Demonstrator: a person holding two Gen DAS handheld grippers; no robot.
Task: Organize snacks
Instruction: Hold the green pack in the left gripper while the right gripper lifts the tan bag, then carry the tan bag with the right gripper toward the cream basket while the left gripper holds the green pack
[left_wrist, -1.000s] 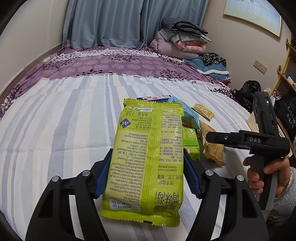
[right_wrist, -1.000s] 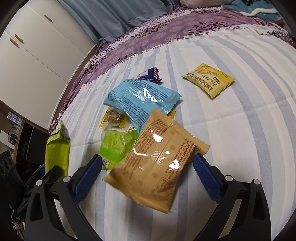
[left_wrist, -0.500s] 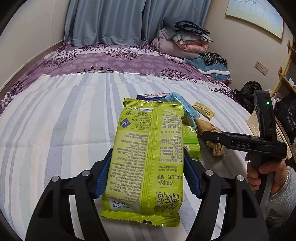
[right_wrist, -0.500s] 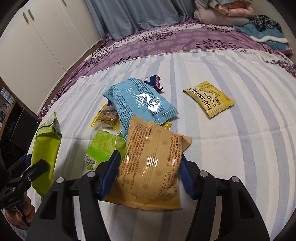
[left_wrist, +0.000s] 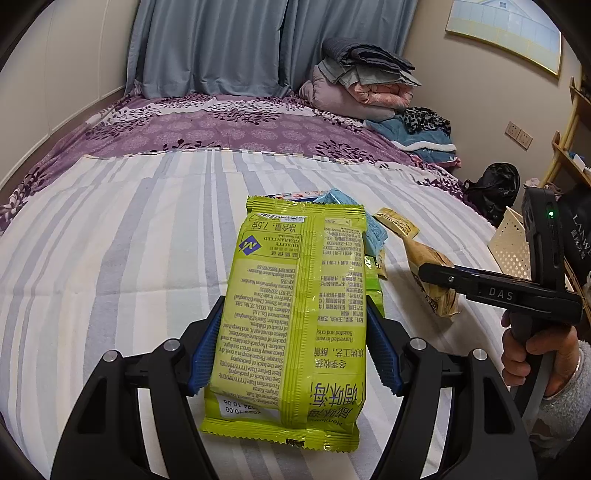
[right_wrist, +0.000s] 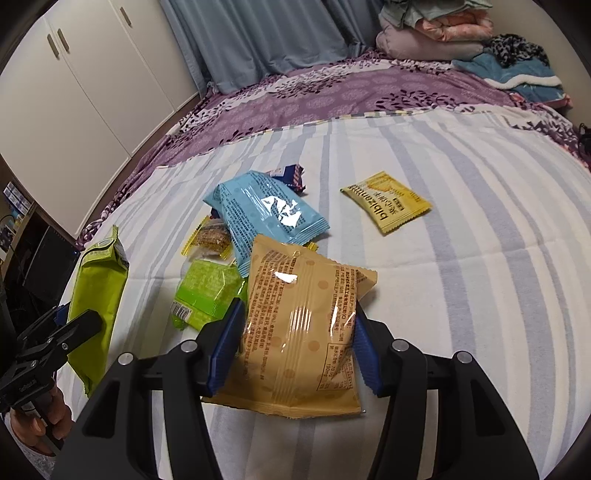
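My left gripper (left_wrist: 293, 332) is shut on a tall lime-green snack packet (left_wrist: 280, 258), held upright above the striped bedsheet (left_wrist: 129, 240). The jaws of my right gripper (right_wrist: 298, 310) are closing, and their blue pads press both sides of a tan snack packet (right_wrist: 295, 280), lifted a little off the sheet. Behind it lie a light blue packet (right_wrist: 262, 214), a small green packet (right_wrist: 207, 291), a small yellow-wrapped bar (right_wrist: 212, 238), a dark blue packet (right_wrist: 291, 175) and a yellow packet (right_wrist: 386, 201). The lime-green packet (right_wrist: 98, 291) shows at the left of the right wrist view.
Folded blankets (left_wrist: 362, 85) are piled at the bed's far right corner. A cream perforated basket (left_wrist: 511, 247) stands by the right bed edge, with a black bag (left_wrist: 491, 188) behind it. White wardrobe doors (right_wrist: 92, 74) line the left wall.
My right gripper went from wide open around the tan packet to clamped on it, and raised and turned it. The left gripper and its green packet stayed put.
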